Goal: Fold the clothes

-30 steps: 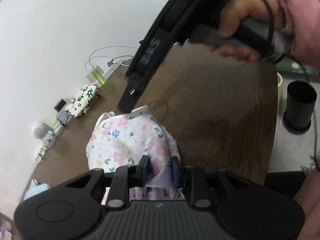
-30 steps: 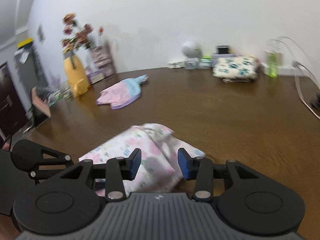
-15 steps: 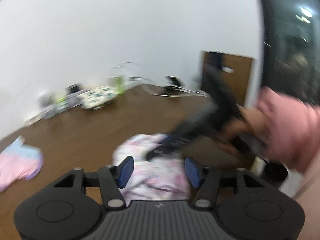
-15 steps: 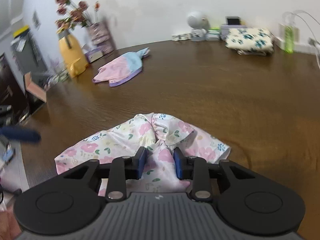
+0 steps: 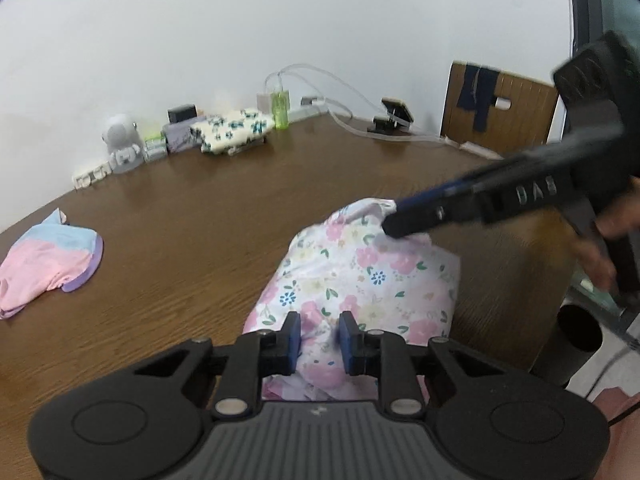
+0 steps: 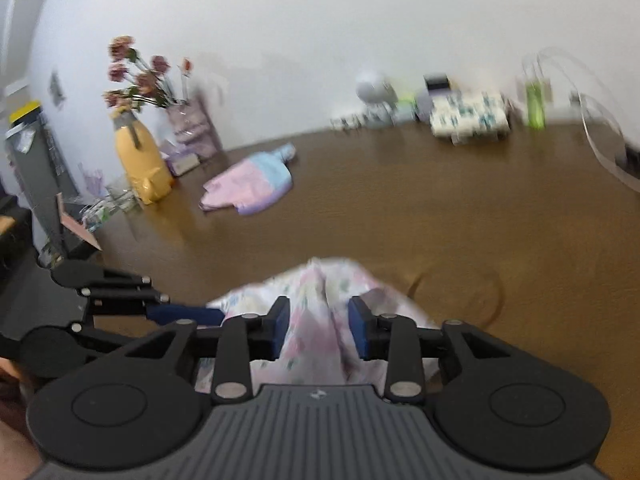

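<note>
Reclosed since a moment ago, left gripper (image 5: 319, 338) pinches floral garment (image 5: 360, 276) at the table's (image 5: 200, 220) near edge; right gripper (image 6: 319, 330), fingers now wide, should re-grip before folding.

The brown wooden table (image 5: 208, 216) carries a floral garment (image 5: 360, 276), pink-blue garment (image 5: 44, 264) and folded floral cloth (image 5: 232, 134).

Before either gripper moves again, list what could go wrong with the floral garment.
1. The floral garment sits bunched at the wooden table edge; a pull toward the person could drag it off.
2. The left gripper pinches only a small fold, which may slip out.
3. The right gripper straddles a cloth ridge with gaps beside both fingers; closing now might grab several layers and crease the fold. That view is blurred, so contact is uncertain.
</note>
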